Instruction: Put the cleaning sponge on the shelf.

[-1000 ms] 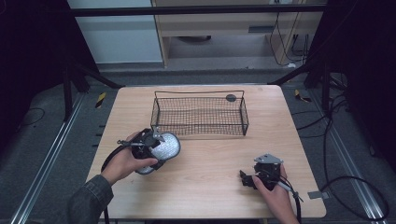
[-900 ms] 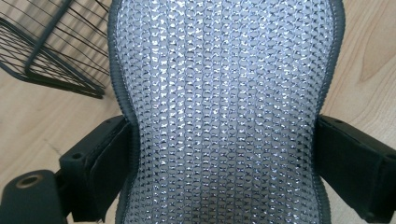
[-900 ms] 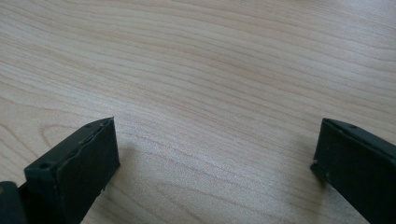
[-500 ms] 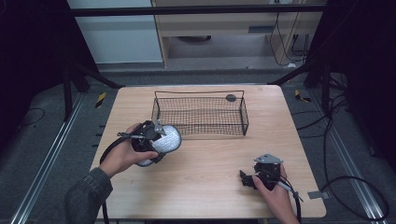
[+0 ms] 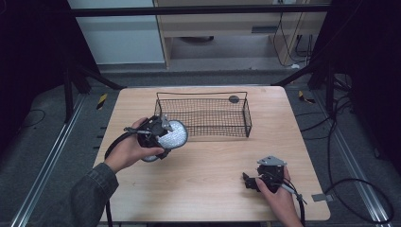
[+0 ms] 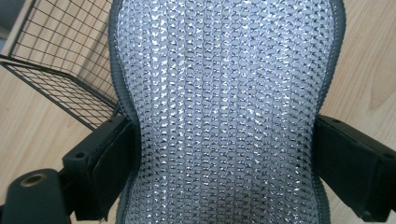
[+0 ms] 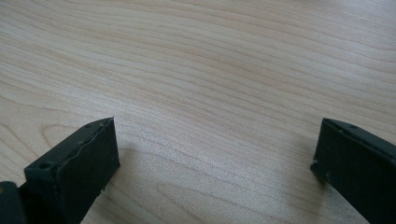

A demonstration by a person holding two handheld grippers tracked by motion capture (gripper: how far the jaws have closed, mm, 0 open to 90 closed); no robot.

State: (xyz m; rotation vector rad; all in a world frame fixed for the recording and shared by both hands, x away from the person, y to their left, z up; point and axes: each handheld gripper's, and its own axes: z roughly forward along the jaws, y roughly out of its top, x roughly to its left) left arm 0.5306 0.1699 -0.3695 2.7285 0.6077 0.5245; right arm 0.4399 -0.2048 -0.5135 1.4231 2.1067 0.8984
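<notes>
A silvery mesh pad with a dark grey edge (image 5: 173,134) (image 6: 224,112) is clamped between the black jaws of my left gripper (image 5: 161,135) (image 6: 224,168), held above the table's left half, close to the near left corner of the black wire basket (image 5: 203,116) (image 6: 51,70). The jaws squeeze the pad's narrow waist from both sides. My right gripper (image 5: 250,182) (image 7: 215,163) rests low over the wooden table (image 5: 213,165) (image 7: 210,70) near the front right, jaws wide apart with bare wood between them.
The wire basket stands at the table's back middle, and a small dark round object (image 5: 233,99) lies beside its far right corner. Cables (image 5: 302,203) trail from both grippers. Dark floor and metal frame legs surround the table.
My left gripper has carried the mesh pad up and away from me, toward the basket's near left corner. The right gripper has stayed in place.
</notes>
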